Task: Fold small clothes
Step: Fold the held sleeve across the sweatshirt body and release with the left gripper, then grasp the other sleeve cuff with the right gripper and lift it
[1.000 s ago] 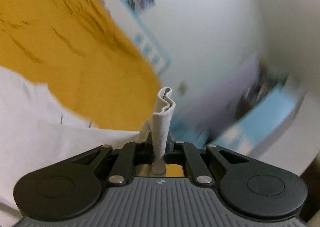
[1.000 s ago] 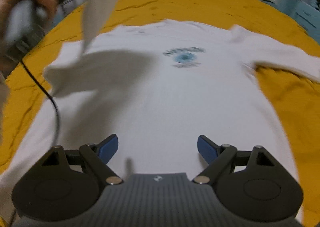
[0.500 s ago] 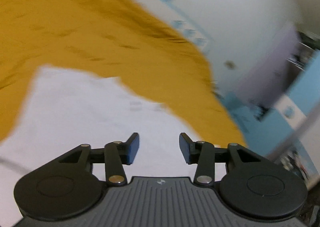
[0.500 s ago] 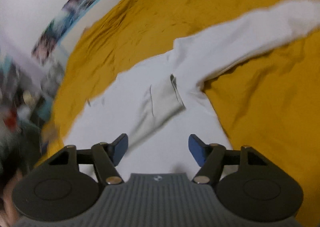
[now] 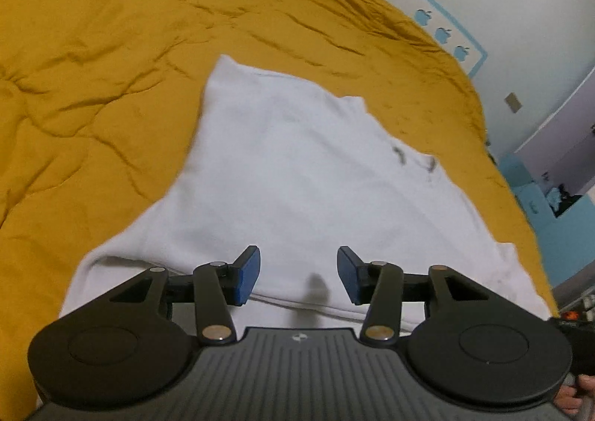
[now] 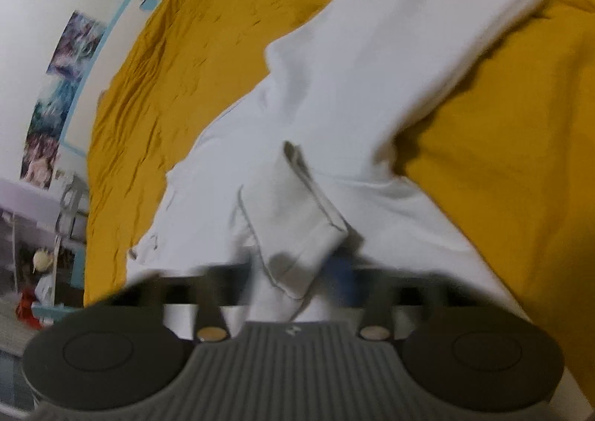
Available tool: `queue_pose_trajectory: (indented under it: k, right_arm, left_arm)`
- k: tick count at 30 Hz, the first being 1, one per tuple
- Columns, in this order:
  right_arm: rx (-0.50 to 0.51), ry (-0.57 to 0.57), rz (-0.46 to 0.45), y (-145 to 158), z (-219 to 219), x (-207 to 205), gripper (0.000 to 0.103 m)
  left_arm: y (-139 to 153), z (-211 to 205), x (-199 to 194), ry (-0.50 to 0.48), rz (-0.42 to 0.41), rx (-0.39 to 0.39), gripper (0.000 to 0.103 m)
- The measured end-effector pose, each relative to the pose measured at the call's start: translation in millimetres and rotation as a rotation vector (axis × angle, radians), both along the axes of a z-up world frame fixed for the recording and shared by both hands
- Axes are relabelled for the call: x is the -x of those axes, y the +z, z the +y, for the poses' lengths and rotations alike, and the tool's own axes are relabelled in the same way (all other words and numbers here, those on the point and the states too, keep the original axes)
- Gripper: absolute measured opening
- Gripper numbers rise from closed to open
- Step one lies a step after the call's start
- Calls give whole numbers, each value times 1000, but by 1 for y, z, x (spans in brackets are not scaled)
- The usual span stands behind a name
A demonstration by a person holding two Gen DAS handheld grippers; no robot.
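Note:
A white long-sleeved shirt lies flat on a mustard bedspread. My left gripper hovers low over the shirt's near edge. Its jaws are opening, and nothing is between the blue pads. In the right wrist view, a folded-over sleeve cuff lies across the shirt body and runs down into my right gripper. That gripper is blurred and shut on the cuff. The other sleeve stretches up to the right over the bedspread.
A white wall with posters and a blue border runs behind the bed. Blue furniture stands off the bed's right side. A cluttered shelf is at the left. A person's hand shows at the lower right corner.
My left gripper let go of the sleeve cuff it held upright, opened and dropped toward the shirt. My right gripper swung over, rolled, and closed from wide open onto the folded cuff.

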State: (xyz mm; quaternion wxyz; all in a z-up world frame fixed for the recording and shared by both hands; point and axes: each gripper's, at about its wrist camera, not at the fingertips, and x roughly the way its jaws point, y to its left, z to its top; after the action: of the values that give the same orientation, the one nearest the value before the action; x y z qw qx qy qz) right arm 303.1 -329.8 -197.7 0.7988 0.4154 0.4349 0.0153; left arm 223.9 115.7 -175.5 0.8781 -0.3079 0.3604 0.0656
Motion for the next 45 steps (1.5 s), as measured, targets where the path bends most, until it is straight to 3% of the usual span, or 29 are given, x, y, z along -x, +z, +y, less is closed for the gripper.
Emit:
queue_pose_trajectory:
  k: [5,8,10,13,15,18,23,27,33,37,42,45]
  right_arm:
    - [24,-33,-69,11,-17,23,0]
    - [98,-19,-8,-5,-21,26,0]
    - [73,-8,-14,-12,-24,27,1]
    - [61,-10,-59,2,-39,35,18]
    - [78,-39,-127,21,-61,49,37]
    - [123,-108,-204,47,-110,67,38]
    - [194,-320,-204,66,-203,86,50]
    - [187,-493,-166,54,-267,85,51]
    - [120,-649,-80,15,-315,64,50]
    - [63,-731,-113,6,-328,51,53]
    - [87,-758,-150,7,-339,36,65]
    - [81,-775,-177,4,-341,31,65]
  left_arm:
    - [-3,5,4,-2,1,6,55]
    - [1,0,4,-1,23,-20,55]
    - [10,-9,2,-12,20,-21,55]
    - [27,-33,-1,-85,-15,-11,56]
    - [37,-58,-8,-154,-26,-18,56]
    - [50,-102,-16,-263,-55,2,60]
    - [54,-180,-25,-367,-131,31,73]
    - [36,-224,-46,-407,-79,55,73]
    - [9,-257,-75,-424,8,54,73]
    - [1,-266,-74,-441,15,15,74]
    - [4,-266,-71,-449,10,0,76]
    - [15,-264,-65,-438,-19,-20,72]
